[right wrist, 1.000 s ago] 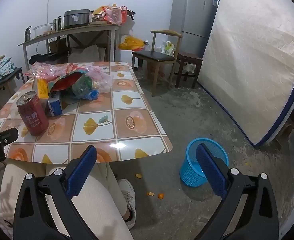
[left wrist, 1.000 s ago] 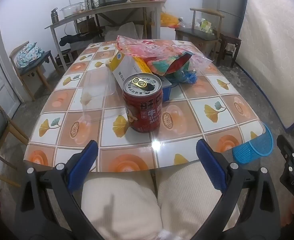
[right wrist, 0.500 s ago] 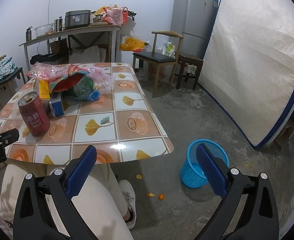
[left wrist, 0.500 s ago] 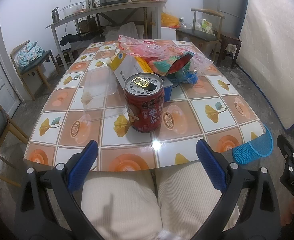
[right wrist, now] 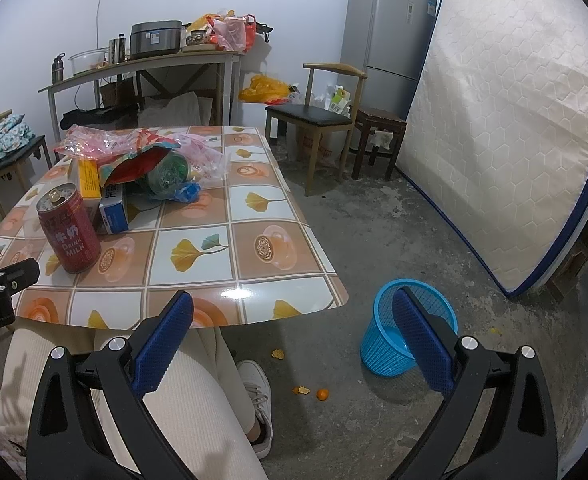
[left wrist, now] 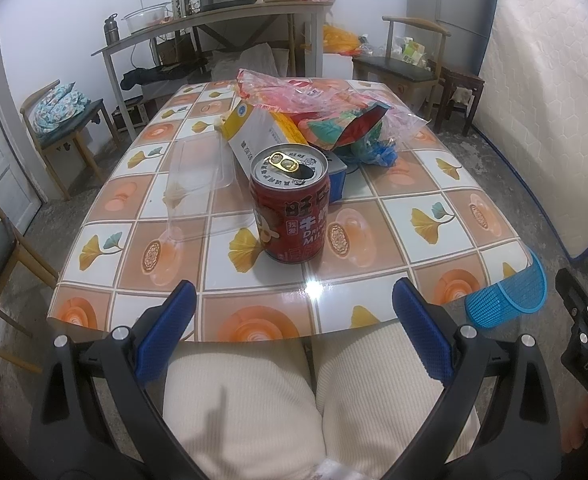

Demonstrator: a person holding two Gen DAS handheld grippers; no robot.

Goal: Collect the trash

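Observation:
An opened red drink can [left wrist: 290, 210] stands upright on the tiled table [left wrist: 254, 320], near its front edge; it also shows in the right wrist view [right wrist: 69, 232]. Behind it lie a white and yellow carton [left wrist: 260, 136], a blue box [left wrist: 335, 184], a clear plastic lid [left wrist: 198, 168] and crumpled snack bags [left wrist: 333, 120]. My left gripper [left wrist: 294, 308] is open and empty, just short of the table edge, in line with the can. My right gripper [right wrist: 294, 316] is open and empty, off the table's right corner. A blue mesh bin [right wrist: 407, 338] stands on the floor.
The person's legs in cream trousers [left wrist: 246, 400] are under the table edge. Orange peel bits [right wrist: 309, 392] lie on the floor. A chair [right wrist: 313, 120], a stool, a fridge [right wrist: 385, 28] and a leaning mattress [right wrist: 505, 120] stand to the right. A cluttered shelf table [left wrist: 214, 20] is behind.
The left gripper has eased slightly forward toward the can. The right gripper's view has shifted slightly. Both grippers stay open and empty.

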